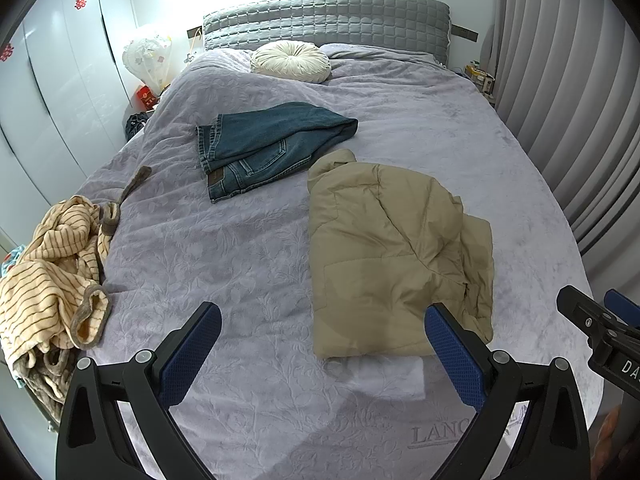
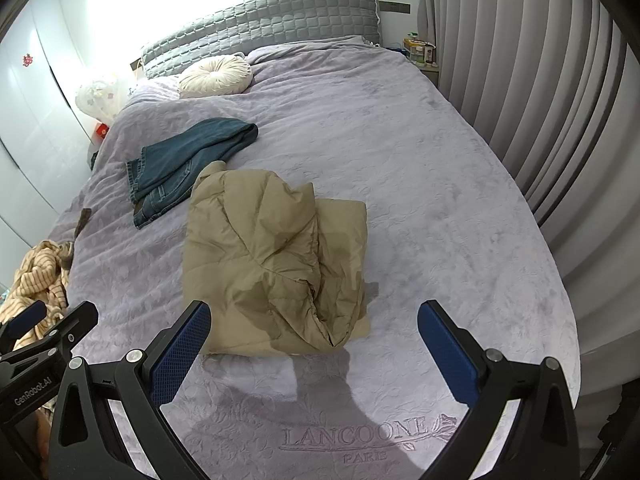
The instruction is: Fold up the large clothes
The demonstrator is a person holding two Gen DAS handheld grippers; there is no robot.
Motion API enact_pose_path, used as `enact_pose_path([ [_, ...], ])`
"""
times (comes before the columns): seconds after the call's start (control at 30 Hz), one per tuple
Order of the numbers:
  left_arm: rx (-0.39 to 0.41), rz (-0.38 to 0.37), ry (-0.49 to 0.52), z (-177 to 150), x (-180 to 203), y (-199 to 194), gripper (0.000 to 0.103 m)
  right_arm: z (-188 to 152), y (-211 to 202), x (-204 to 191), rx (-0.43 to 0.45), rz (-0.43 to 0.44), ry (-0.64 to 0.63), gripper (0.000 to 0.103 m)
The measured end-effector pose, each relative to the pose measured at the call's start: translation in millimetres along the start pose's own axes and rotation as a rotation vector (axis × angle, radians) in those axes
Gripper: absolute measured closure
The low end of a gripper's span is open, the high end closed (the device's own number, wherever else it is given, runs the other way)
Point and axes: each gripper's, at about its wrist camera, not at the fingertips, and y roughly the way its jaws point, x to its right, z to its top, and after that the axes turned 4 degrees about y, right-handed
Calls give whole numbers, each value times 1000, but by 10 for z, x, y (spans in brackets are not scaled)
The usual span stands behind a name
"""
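The left gripper (image 1: 322,344) hung low over the near end of the lilac bedspread (image 1: 240,240), its two blue pads spread wide apart and holding nothing. The right gripper (image 2: 314,344) was just beside it, and its pads were spread wide and empty too.

Right in front of both lay the puffy tan padded jacket (image 1: 384,256), already folded into a thick, lumpy bundle. Its long side ran away from the grippers, up the bed. Its near edge sat just past the pad tips. It lay a bit to the right of the left gripper and a bit to the left of the right one, so both looked about equally near.

The jacket's right side was bunched and wrinkly, and the left side was smoother.

Farther off lay folded dark blue jeans (image 1: 272,148), close to the jacket's far corner. A striped cream robe (image 1: 52,280) sat in a heap at the left edge, probably next to be folded.
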Motion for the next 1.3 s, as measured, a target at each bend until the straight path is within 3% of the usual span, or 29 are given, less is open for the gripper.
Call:
enact_pose_path([
  [1.3,-1,-6,8,-18,-38,-5,1,-16,-9,-21,-2,-1,2,0],
])
